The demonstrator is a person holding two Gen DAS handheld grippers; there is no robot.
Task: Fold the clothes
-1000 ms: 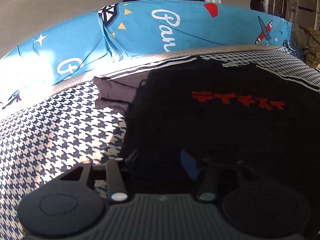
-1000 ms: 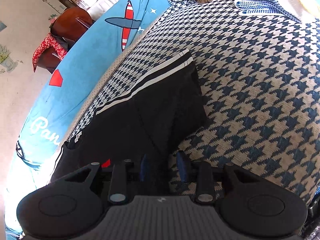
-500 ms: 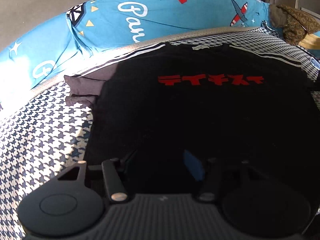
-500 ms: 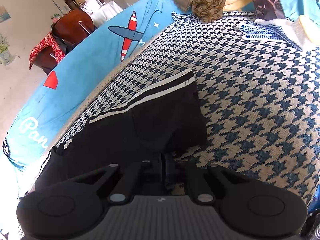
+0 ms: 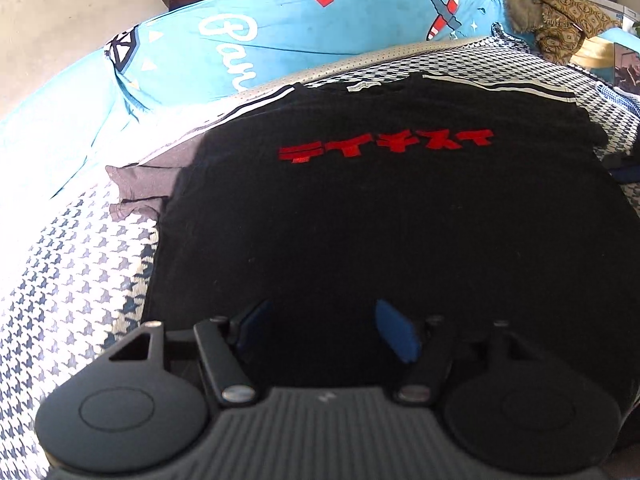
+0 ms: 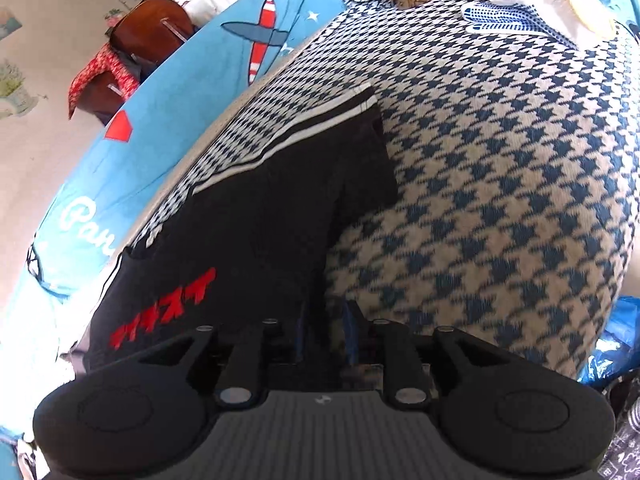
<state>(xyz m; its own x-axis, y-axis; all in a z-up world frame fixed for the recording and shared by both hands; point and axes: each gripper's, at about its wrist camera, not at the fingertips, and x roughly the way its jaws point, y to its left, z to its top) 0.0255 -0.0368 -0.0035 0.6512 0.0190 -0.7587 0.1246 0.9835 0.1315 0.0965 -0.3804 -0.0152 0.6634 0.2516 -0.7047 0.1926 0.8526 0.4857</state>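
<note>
A home bedroom: ahead of the fingers lies a bed (image 5: 72, 288) under a houndstooth cover, edged by a blue cartoon-plane quilt (image 5: 280, 40), with a wooden chair (image 6: 152, 28) beyond.

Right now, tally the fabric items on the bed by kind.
Black T-shirt: 1
Dotted work gloves: 1 pair, as far as I can tell
Brown patterned garment: 1
Houndstooth cover: 1
Blue printed sheet: 1
Total: 5

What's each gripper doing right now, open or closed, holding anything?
Left gripper: open, empty, above the black T-shirt.
Right gripper: nearly closed, pinching the T-shirt's side edge.
</note>
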